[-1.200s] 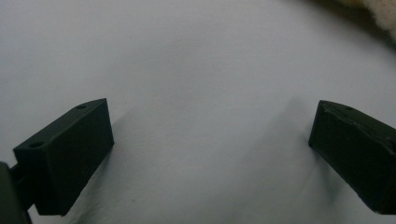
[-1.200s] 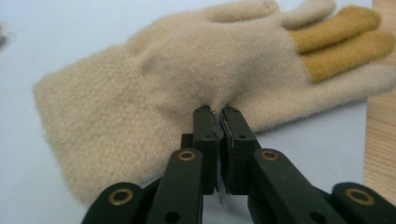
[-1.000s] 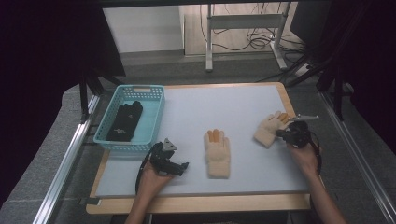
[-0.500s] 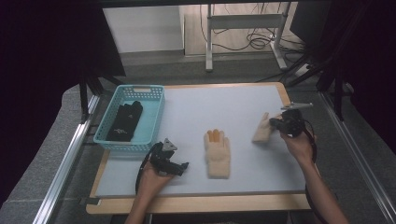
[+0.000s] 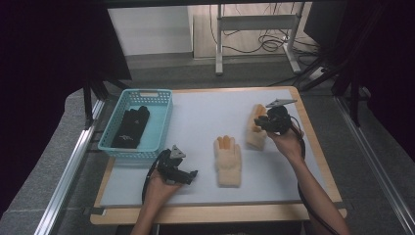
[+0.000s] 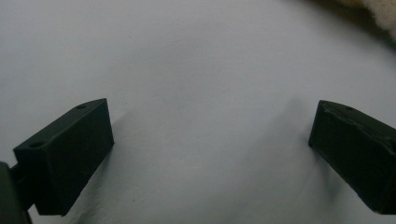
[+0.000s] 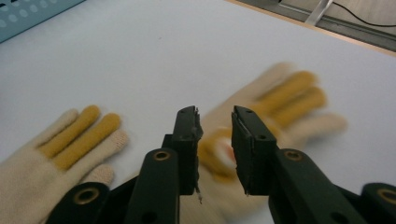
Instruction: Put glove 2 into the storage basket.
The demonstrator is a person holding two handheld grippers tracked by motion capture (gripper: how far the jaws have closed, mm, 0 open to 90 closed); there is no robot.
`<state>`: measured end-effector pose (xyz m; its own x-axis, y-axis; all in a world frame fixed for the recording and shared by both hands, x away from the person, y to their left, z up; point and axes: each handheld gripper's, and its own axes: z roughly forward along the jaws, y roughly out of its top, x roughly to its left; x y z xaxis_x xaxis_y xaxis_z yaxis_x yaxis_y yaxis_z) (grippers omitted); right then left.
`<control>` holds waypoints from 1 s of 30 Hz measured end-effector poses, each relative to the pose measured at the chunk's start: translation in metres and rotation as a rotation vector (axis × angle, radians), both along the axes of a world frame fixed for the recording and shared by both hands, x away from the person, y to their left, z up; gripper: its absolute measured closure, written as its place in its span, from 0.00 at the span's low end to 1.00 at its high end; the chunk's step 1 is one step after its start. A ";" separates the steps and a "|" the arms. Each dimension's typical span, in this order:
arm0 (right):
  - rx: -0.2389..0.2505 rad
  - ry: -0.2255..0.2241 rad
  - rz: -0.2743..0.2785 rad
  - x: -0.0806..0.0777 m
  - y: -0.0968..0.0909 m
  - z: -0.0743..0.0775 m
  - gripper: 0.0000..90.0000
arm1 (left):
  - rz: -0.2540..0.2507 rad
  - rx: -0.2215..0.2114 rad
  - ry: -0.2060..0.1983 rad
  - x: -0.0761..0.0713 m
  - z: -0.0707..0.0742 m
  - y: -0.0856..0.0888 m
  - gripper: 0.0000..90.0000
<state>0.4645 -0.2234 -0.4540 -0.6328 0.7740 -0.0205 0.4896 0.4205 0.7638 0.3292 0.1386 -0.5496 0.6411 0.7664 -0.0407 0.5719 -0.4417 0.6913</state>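
Note:
Two cream knit gloves with yellow fingers are on the white mat. One glove (image 5: 228, 159) lies flat near the middle, fingers pointing away from me. My right gripper (image 5: 263, 123) is shut on the other glove (image 5: 256, 134), which hangs bunched from its jaws at the right. In the right gripper view the jaws (image 7: 215, 116) pinch this glove (image 7: 289, 98) at its palm, and the flat glove (image 7: 56, 149) lies to the left. My left gripper (image 5: 192, 175) rests open on the mat at the front left, its jaws (image 6: 210, 140) wide apart over bare mat.
A light blue basket (image 5: 159, 98) stands at the left of the table with a black glove (image 5: 131, 126) inside it. The mat (image 5: 205, 112) sits on a wooden tabletop. Metal rails run along both sides of the table.
My right gripper has picked the right-hand glove up from lying flat and carried it a little to the left. The left gripper and the middle glove have stayed put.

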 end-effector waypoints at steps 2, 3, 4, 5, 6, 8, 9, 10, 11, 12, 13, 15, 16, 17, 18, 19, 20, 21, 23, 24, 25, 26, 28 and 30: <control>-0.007 -0.001 0.002 0.000 0.002 0.000 0.74 | 0.000 0.000 0.000 0.000 0.000 0.000 0.00; -0.014 0.001 0.000 0.001 0.002 -0.001 0.73 | 0.000 0.000 0.000 0.000 0.000 0.000 0.00; -0.018 0.001 -0.002 0.001 0.001 -0.002 0.71 | 0.000 0.000 0.000 0.000 0.000 0.000 0.00; -0.022 0.002 -0.006 0.002 -0.001 -0.004 0.69 | 0.000 0.000 0.000 0.000 0.000 0.000 0.00; -0.023 0.002 -0.007 0.003 -0.003 -0.006 0.67 | 0.000 0.000 0.000 0.000 0.000 0.000 0.00; -0.027 0.006 -0.017 0.005 -0.006 -0.011 0.61 | 0.000 0.000 0.000 0.000 0.000 0.000 0.00; -0.027 0.011 -0.019 0.007 -0.008 -0.015 0.57 | 0.000 0.000 0.000 0.000 0.000 0.000 0.00; -0.029 0.019 -0.017 0.009 -0.009 -0.018 0.54 | -0.001 0.000 0.000 0.000 0.000 0.000 0.00; -0.036 0.023 -0.014 0.010 -0.009 -0.022 0.52 | -0.001 0.000 0.000 0.000 0.000 0.000 0.00; -0.038 0.025 -0.012 0.011 -0.009 -0.026 0.49 | -0.001 0.000 0.000 0.000 0.000 0.000 0.00; -0.037 0.029 -0.013 0.012 -0.008 -0.029 0.47 | 0.001 -0.002 -0.001 0.000 0.000 0.000 0.00; -0.030 0.033 -0.009 0.015 -0.006 -0.036 0.45 | 0.000 0.000 0.000 0.000 0.000 0.000 0.00; -0.029 0.032 -0.008 0.016 -0.004 -0.039 0.45 | -0.001 0.001 0.000 0.000 0.000 0.000 0.00; -0.028 0.034 -0.006 0.017 -0.002 -0.041 0.44 | -0.001 0.001 0.000 0.000 0.000 0.000 0.00; -0.031 0.030 -0.005 0.018 0.001 -0.044 0.45 | 0.000 0.000 0.000 0.000 0.000 0.000 0.00; -0.031 0.031 -0.006 0.019 0.003 -0.046 0.45 | 0.000 0.000 0.000 0.000 0.000 0.000 0.00; -0.039 0.031 -0.004 0.021 0.004 -0.048 0.45 | -0.001 0.001 0.000 0.000 0.000 0.000 0.00; -0.047 0.037 -0.003 0.022 0.006 -0.051 0.45 | -0.001 0.000 0.000 0.000 0.000 0.000 0.00; -0.073 0.042 0.002 0.026 0.010 -0.058 0.45 | -0.001 0.000 0.000 0.000 0.000 0.000 0.00; -0.085 0.039 0.007 0.027 0.011 -0.061 0.45 | -0.001 0.001 0.000 0.000 0.000 0.000 0.00; -0.084 0.037 0.009 0.027 0.011 -0.064 0.45 | -0.001 0.000 0.000 0.000 0.000 0.000 0.00; -0.082 0.034 0.008 0.028 0.011 -0.065 0.45 | -0.001 0.001 0.000 0.000 0.000 0.000 0.00; -0.066 0.031 0.007 0.028 0.010 -0.068 0.55 | -0.001 0.001 0.000 0.000 0.000 0.000 0.00; -0.054 0.031 -0.001 0.028 0.009 -0.068 0.63 | 0.000 0.000 0.000 0.000 0.000 0.000 0.00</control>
